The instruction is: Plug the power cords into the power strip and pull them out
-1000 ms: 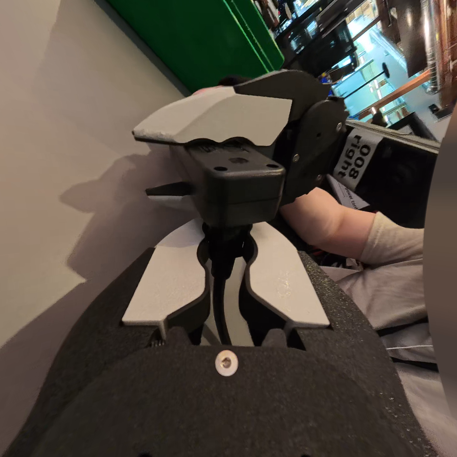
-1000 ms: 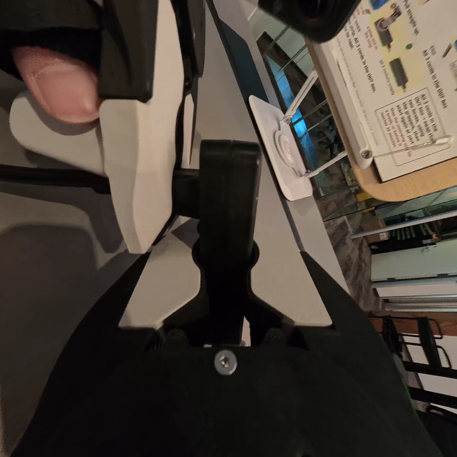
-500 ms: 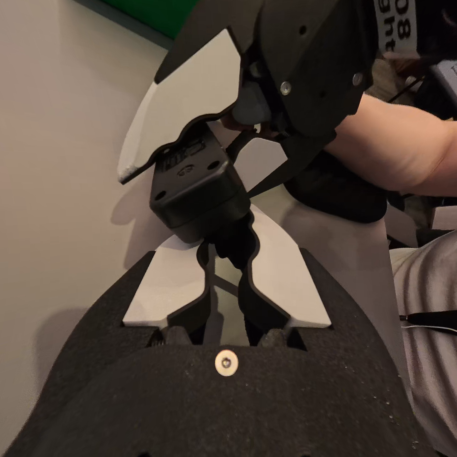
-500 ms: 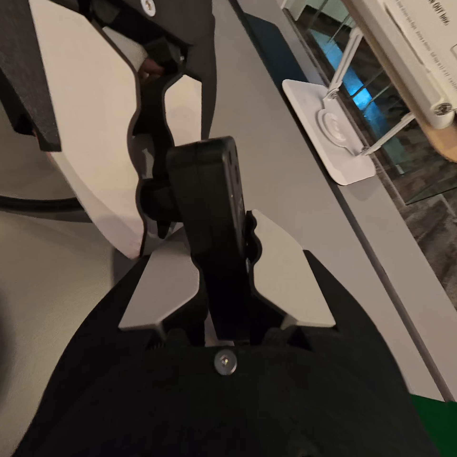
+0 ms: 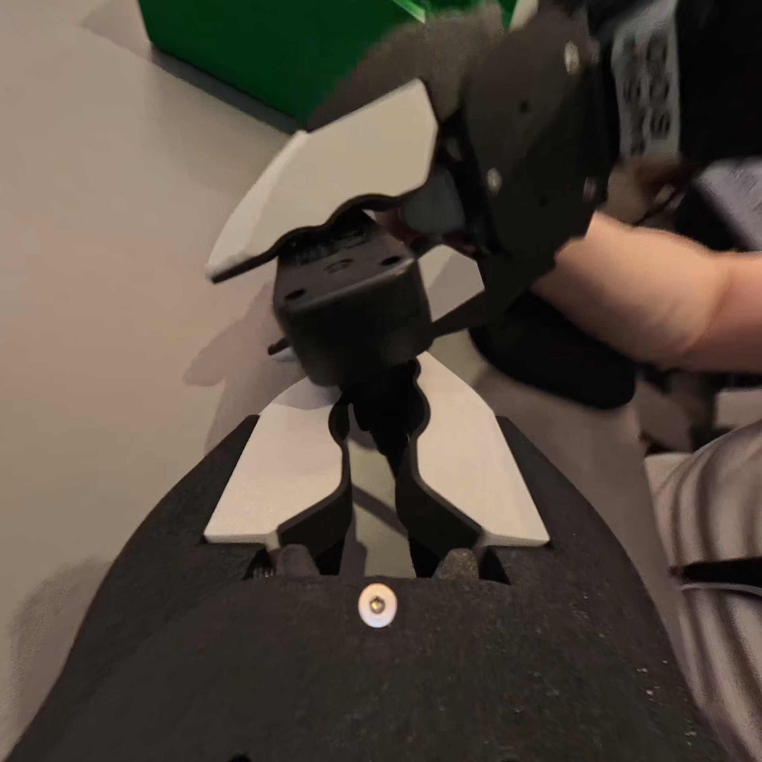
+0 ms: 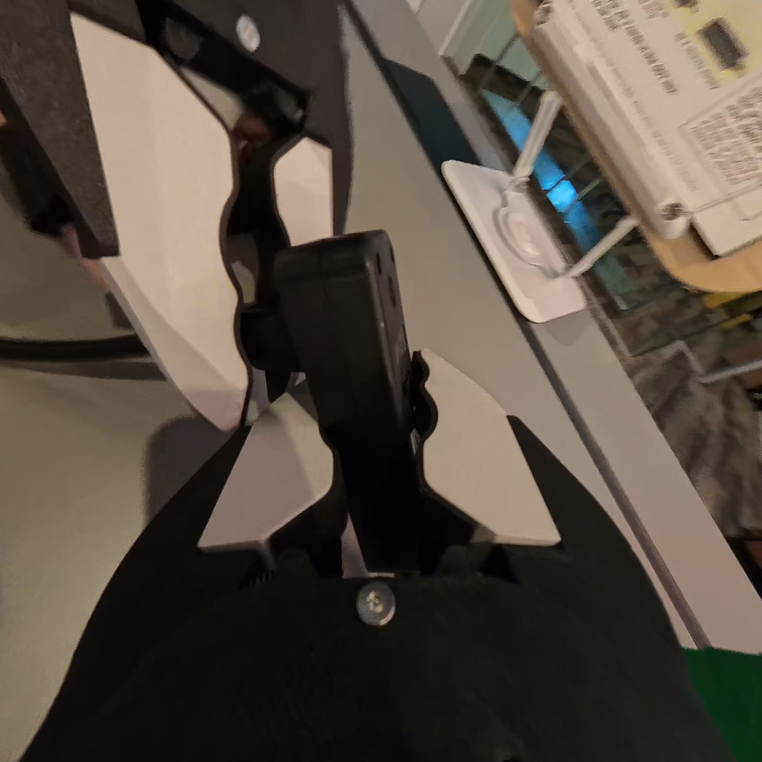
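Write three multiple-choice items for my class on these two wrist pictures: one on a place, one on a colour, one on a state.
1. Where does the left gripper grip?
A. the thick black cord neck under the black rectangular plastic block
B. a metal spoon
C. a red mug

2. What colour is the big box behind the grippers?
A. red
B. green
C. blue

3. How is the right gripper?
A. open and empty
B. shut on the block
C. out of view

Key: 1 A, its fingers close round the neck; 2 B, green shows at the top of the left wrist view; 3 B, both fingers press the block's flat sides.
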